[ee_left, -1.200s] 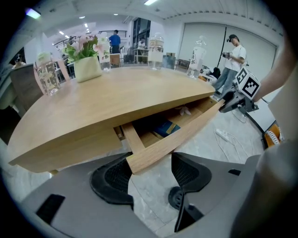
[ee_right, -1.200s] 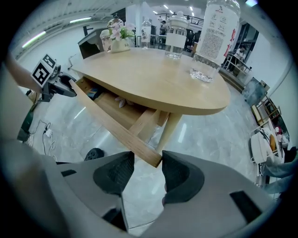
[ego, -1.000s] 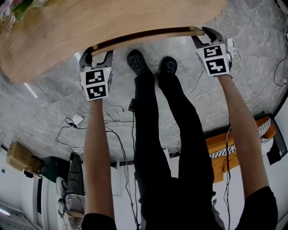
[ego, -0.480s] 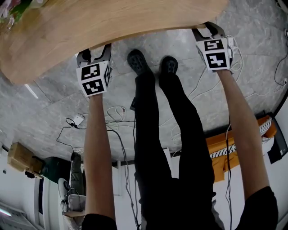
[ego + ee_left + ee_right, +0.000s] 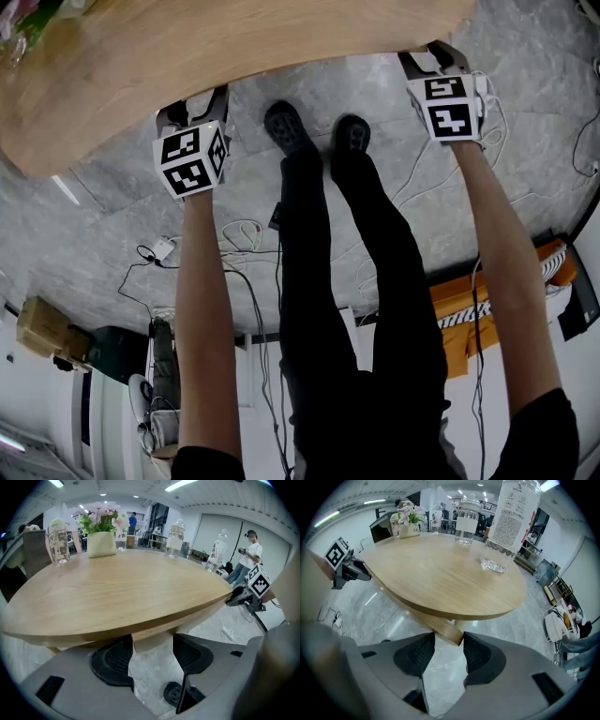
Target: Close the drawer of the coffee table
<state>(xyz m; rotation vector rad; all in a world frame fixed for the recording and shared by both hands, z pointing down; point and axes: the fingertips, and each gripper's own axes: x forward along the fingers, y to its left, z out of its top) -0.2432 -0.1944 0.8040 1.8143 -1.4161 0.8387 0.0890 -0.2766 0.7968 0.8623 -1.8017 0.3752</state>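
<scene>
The oval wooden coffee table top (image 5: 234,47) fills the upper head view, and the drawer front is hidden beneath its edge there. My left gripper (image 5: 195,105) sits at the table's near left edge and my right gripper (image 5: 433,54) at the near right edge. In the left gripper view, the drawer front's end (image 5: 152,641) sits just under the table top, filling the gap between my left gripper's (image 5: 152,652) pads. In the right gripper view, the drawer front's other end (image 5: 443,627) is pinched between my right gripper's (image 5: 449,651) pads.
The person's two black shoes (image 5: 284,127) stand on the grey marble floor between the grippers. Cables (image 5: 244,234) trail over the floor. On the table stand a flower pot (image 5: 102,543), a glass jar (image 5: 58,541), bottles (image 5: 515,517) and crumpled foil (image 5: 493,565). A person (image 5: 248,559) stands beyond.
The curved drawer front, seen sticking out below the table edge a second ago, has slid under the top. Both grippers moved with it towards the table; the left one rolled slightly.
</scene>
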